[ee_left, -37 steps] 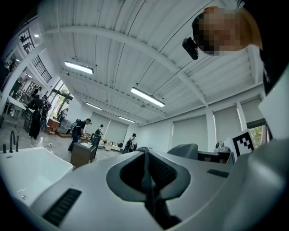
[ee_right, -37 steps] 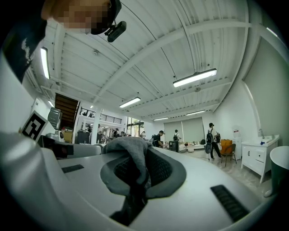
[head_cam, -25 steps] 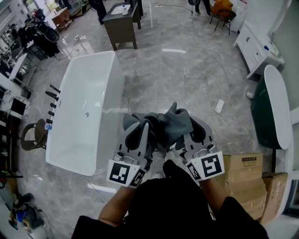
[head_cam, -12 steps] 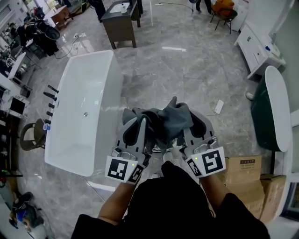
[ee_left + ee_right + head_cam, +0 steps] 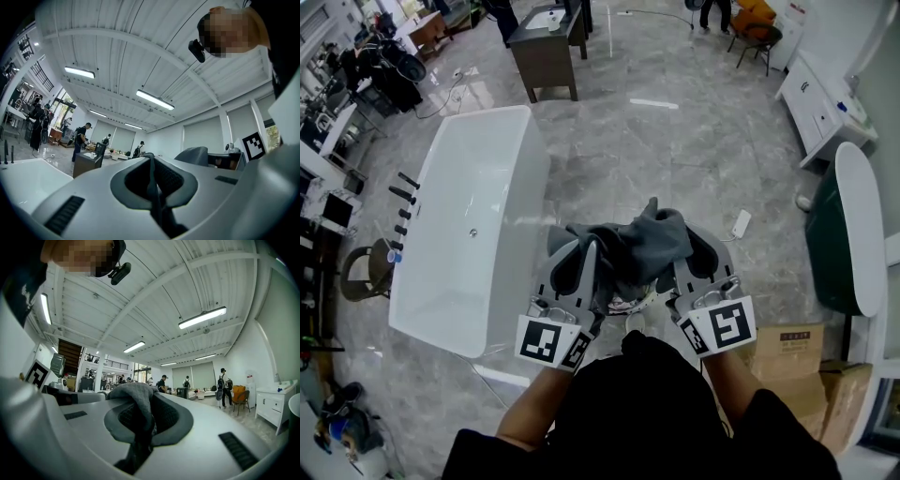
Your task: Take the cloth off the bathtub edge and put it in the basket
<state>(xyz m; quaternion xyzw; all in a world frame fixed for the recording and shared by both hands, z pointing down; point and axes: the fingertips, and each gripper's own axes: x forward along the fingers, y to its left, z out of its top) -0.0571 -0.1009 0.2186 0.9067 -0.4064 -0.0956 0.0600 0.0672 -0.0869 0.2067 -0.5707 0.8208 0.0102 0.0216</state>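
The grey cloth [image 5: 639, 246] hangs bunched between my two grippers, held above the marble floor to the right of the white bathtub [image 5: 441, 281]. My left gripper [image 5: 584, 253] is shut on the cloth's left part; in the left gripper view a thin dark fold of cloth [image 5: 153, 187] runs between the closed jaws. My right gripper [image 5: 694, 249] is shut on the right part, and the cloth [image 5: 136, 404] bulges over its jaws in the right gripper view. I see no basket in any view.
Black taps [image 5: 403, 192] stand along the tub's left rim, with a brown chair [image 5: 361, 274] beside it. Cardboard boxes [image 5: 792, 349] sit at lower right, a dark green tub [image 5: 842, 234] at right, a white power strip [image 5: 741, 223] on the floor, a dark vanity [image 5: 546, 47] beyond.
Both grippers have carried the cloth a little way across the floor, grip unchanged. The cardboard boxes have slid toward the picture's lower right.
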